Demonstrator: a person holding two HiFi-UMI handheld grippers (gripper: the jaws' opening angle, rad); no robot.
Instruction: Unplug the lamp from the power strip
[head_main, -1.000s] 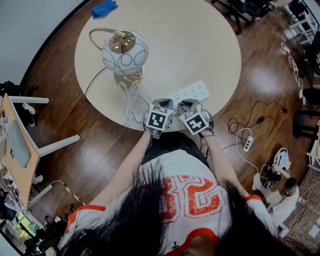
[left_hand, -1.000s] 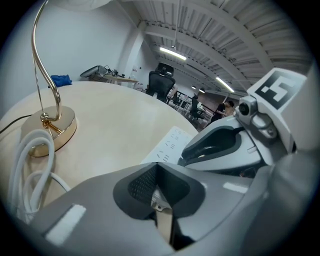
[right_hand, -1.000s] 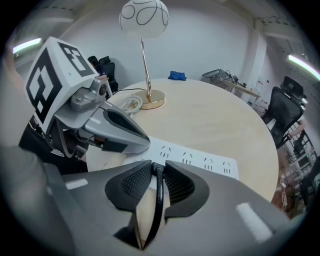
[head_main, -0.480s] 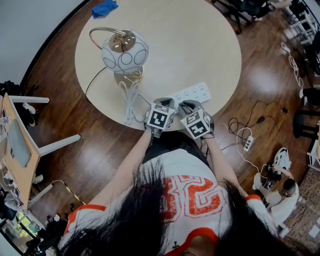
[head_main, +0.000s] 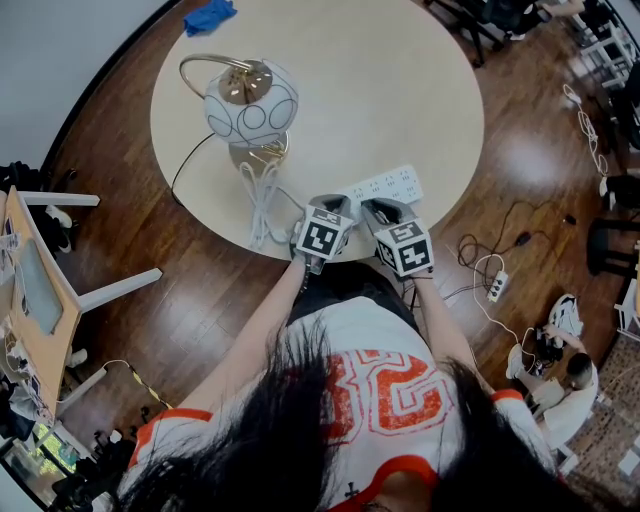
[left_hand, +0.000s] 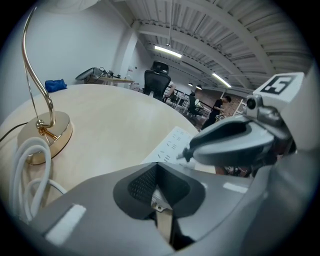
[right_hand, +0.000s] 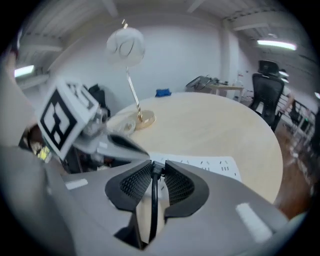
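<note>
The right tool (right_hand: 157, 165) is clamping its pads on a thin black cord (right_hand: 154, 202). The cord is running up the gap between the pads to a small black plug (right_hand: 157, 169) at the very tips. The white power strip (head_main: 385, 185) is lying flat on the round, pale bench (head_main: 400, 80), just ahead of this tool's tips, with its rows of slots facing up. Whether the plug is sitting in the strip cannot be told.

The left tool (head_main: 330, 207) is hovering just beside the right one at the bench's near edge. Its jaws are pressing together with nothing between them.

The lamp (head_main: 250, 105) is standing ahead of the left tool and off to its left, well apart from it. It is showing a white globe shade patterned with dark-outlined circles, a thin gold stem arching over, and a round gold base. A white cable (head_main: 260, 200) is lying in loose loops between that base and the left tool. Far beyond both tools, a blue cloth (head_main: 208, 17) is resting at the bench's far edge.
</note>
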